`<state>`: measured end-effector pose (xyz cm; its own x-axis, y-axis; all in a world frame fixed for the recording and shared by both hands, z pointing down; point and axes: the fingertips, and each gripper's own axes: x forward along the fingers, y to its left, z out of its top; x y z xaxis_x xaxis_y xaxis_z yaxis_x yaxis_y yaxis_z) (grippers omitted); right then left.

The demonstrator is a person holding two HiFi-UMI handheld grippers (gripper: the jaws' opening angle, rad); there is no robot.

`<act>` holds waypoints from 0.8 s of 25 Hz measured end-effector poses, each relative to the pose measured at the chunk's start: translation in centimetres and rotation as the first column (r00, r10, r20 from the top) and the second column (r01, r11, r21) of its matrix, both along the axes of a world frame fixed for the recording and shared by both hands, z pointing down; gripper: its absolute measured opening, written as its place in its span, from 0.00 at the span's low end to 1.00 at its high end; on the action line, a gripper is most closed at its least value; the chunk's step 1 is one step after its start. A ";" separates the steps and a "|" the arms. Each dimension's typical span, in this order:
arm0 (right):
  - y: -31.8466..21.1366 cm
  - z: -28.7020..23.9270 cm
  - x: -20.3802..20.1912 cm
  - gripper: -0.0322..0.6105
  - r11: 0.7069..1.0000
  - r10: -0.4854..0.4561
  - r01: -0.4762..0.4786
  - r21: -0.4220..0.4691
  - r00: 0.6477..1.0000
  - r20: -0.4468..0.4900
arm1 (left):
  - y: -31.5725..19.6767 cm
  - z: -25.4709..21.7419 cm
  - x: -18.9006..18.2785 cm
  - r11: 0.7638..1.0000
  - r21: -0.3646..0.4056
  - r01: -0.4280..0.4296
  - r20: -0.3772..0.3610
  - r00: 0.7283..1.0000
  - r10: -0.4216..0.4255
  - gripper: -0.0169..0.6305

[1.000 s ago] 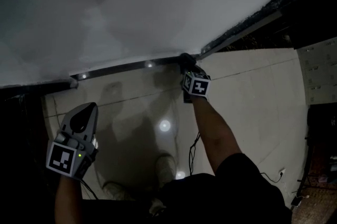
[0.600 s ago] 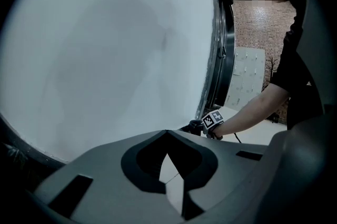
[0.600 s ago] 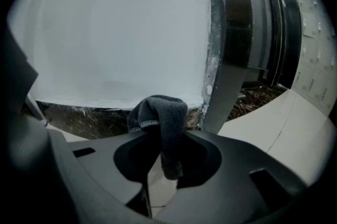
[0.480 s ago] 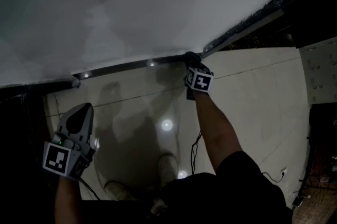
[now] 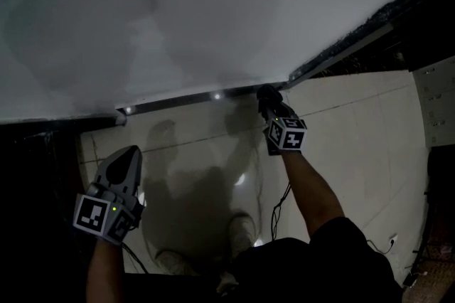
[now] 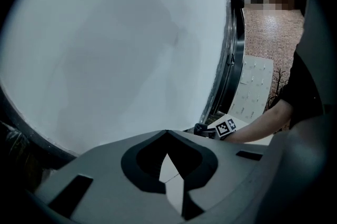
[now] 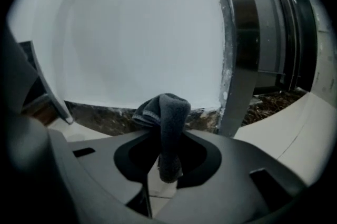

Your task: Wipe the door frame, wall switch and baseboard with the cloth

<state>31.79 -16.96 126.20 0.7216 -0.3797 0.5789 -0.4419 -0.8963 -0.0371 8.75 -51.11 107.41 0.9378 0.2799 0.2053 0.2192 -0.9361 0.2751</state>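
Left gripper (image 6: 167, 134) facing a white wall (image 6: 116, 49)
Its fingers (image 6: 105, 162) meet at the tips with nothing between them. Beyond them, the right gripper (image 6: 201, 129) with its marker cube (image 6: 225, 127) is low at the foot of the dark door frame (image 6: 237, 60).

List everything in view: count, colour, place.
wall: 1, white, top of head view
baseboard: 1, dark, foot of wall
door frame: 1, grey metal, right of wall
floor: 1, pale tiles, below wall
panel: 1, white with holes, right edge of head view
cable: 1, black, on floor by right arm
cloth: 1, grey, in right gripper's jaws
shoes: 2, pale, on floor
left gripper: 1, grey, shut and empty, low left, off the wall
right gripper: 1, dark, shut on cloth, where baseboard meets door frame; contact unclear
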 end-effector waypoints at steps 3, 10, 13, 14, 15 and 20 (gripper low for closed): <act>-2.2 -3.9 -3.3 0.18 0.986 -0.039 0.047 0.161 0.998 -0.053 | -0.6 0.5 0.3 1.000 -0.003 0.003 -0.001 1.000 -0.003 0.01; -1.8 -22.0 -10.3 0.18 0.948 -0.075 0.103 0.302 0.992 -0.104 | -3.2 -8.2 -2.6 0.982 -0.043 0.182 -0.084 0.979 -0.185 0.01; 0.4 -33.6 -12.1 0.18 0.942 -0.076 0.113 0.317 0.989 -0.128 | -5.0 -16.4 -5.7 0.970 -0.067 0.232 -0.034 0.971 -0.235 0.01; 1.3 -37.3 -12.8 0.18 0.942 -0.081 0.119 0.313 0.988 -0.134 | -5.6 -19.5 -7.2 0.964 -0.086 0.252 -0.009 0.967 -0.254 0.01; 2.1 -40.9 -13.5 0.18 0.942 -0.084 0.123 0.311 0.987 -0.137 | -6.0 -22.8 -8.7 0.957 -0.092 0.276 0.008 0.961 -0.277 0.01; -6.1 -41.5 -15.1 0.17 0.936 -0.079 0.115 0.332 0.990 -0.119 | -15.9 -21.1 -14.4 0.917 -0.123 0.380 0.043 0.925 -0.377 0.01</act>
<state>16.73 -23.06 84.72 0.7200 -0.6107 0.3297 -0.5432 -0.7916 -0.2800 -5.66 -66.99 86.26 0.9753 -0.0705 0.2095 -0.1507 -0.9054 0.3969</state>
